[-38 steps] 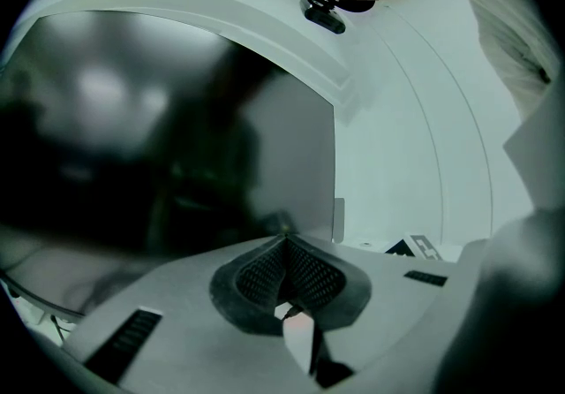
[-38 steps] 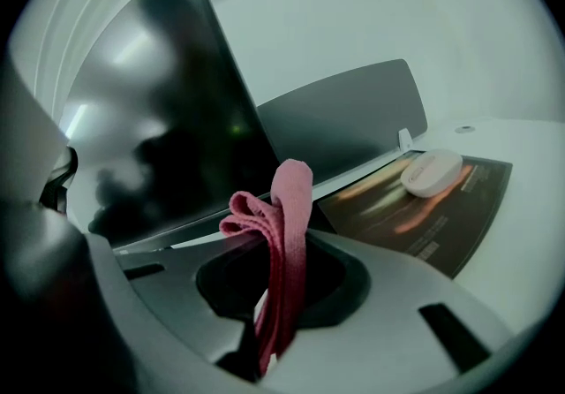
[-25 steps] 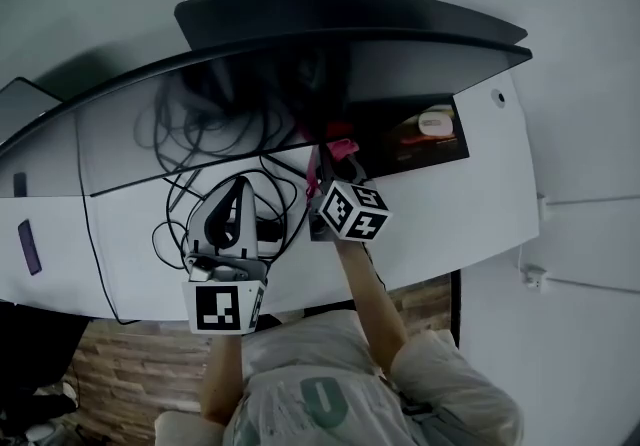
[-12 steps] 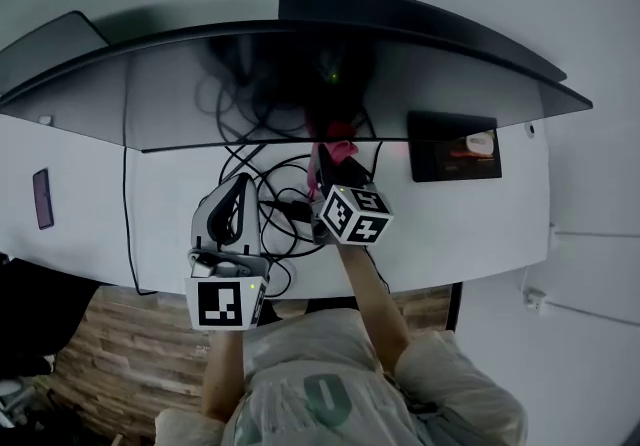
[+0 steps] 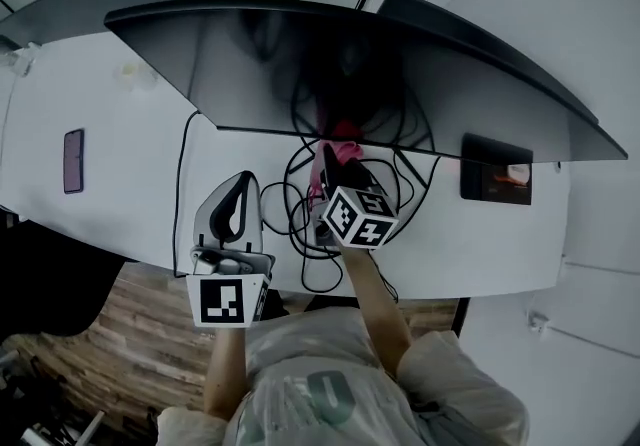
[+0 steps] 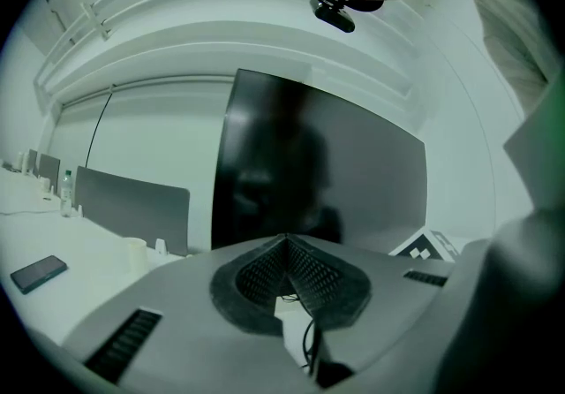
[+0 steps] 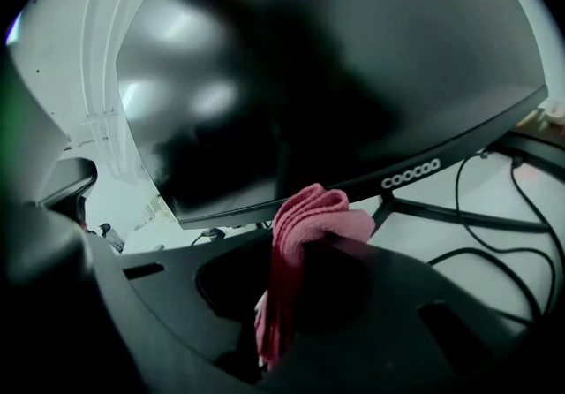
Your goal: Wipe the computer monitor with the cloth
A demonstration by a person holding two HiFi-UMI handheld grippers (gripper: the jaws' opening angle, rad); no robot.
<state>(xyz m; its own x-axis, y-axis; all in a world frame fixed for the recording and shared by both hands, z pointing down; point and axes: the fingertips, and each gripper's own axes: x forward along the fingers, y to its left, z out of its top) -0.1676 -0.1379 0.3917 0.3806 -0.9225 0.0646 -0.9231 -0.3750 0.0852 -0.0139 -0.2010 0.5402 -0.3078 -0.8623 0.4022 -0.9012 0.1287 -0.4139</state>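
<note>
Jaws of the right gripper (image 7: 305, 295) are clamped on the cloth (image 7: 305, 224), a pink folded wad. Jaws of the left gripper (image 6: 285, 246) are closed tip to tip with nothing between them.

Location: the cloth stands just below the lower edge of the monitor (image 7: 335, 74), near the middle of its width. Contact with the screen cannot be confirmed. The left gripper hangs over the desk (image 5: 130, 164), beside the tangle of cables (image 5: 300, 219) and apart from the monitor.

Handling, by judgement: the cloth is light, soft and limp. It should be held low across its folds, as it is now, so that a rounded pad stands out beyond the jaws and only fabric meets the screen. The screen is glossy and likely easy to mark, and the monitor may rock on its stand under hard pressure.

Orientation: the free end of the cloth points up and forward, towards the screen, with its long axis running along the jaws. The monitor's long axis runs side to side along the desk, and its screen faces the person.
</note>
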